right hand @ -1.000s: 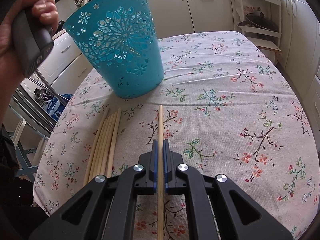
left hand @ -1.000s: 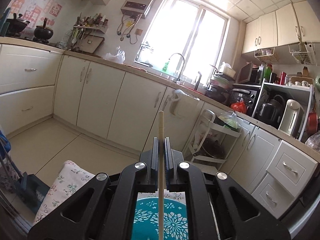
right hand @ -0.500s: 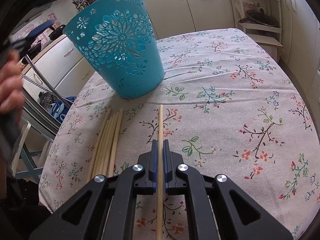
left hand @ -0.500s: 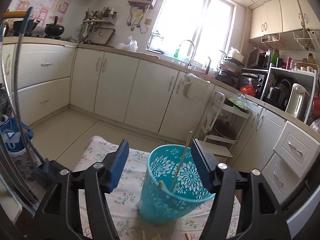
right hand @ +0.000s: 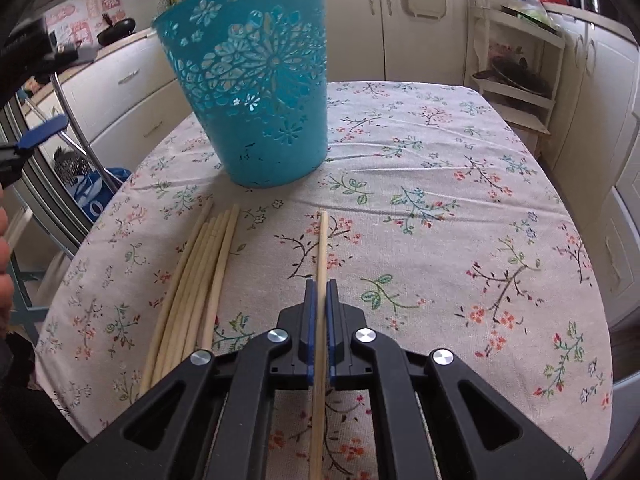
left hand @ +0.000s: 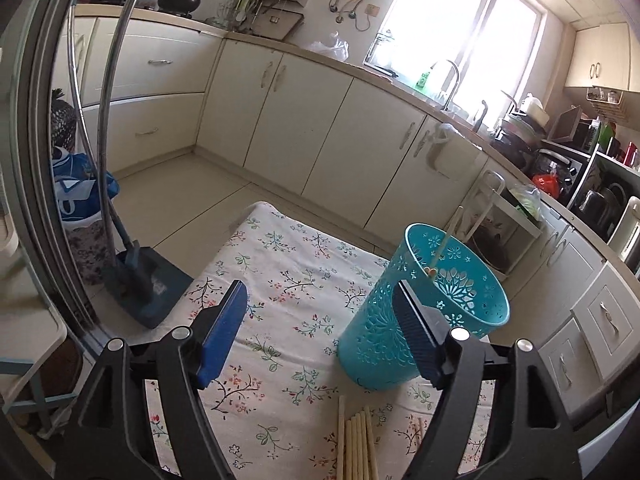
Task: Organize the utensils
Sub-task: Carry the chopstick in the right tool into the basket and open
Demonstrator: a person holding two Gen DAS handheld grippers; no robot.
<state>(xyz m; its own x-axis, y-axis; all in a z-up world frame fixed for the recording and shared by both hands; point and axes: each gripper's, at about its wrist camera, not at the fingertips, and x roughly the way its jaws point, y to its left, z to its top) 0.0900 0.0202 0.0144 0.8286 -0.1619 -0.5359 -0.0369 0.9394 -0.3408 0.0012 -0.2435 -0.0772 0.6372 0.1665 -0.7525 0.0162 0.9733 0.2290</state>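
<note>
A teal perforated basket (left hand: 424,312) (right hand: 256,92) stands on the flowered tablecloth (right hand: 420,200). One wooden chopstick (left hand: 442,248) leans inside it. My left gripper (left hand: 320,332) is open and empty, above the table left of the basket. A bundle of several wooden chopsticks (right hand: 192,276) (left hand: 356,444) lies on the cloth in front of the basket. My right gripper (right hand: 319,312) is shut on a single chopstick (right hand: 320,264), held just above the cloth and pointing toward the basket.
The table edge (right hand: 60,300) drops off at left, with a metal chair frame (left hand: 108,128) and a blue dustpan (left hand: 148,288) on the floor. Kitchen cabinets (left hand: 320,132) and a white rack (right hand: 516,80) stand beyond the table.
My left gripper opened and let its chopstick fall into the basket, then drew back and to the left. My right gripper moved closer to the basket with its chopstick.
</note>
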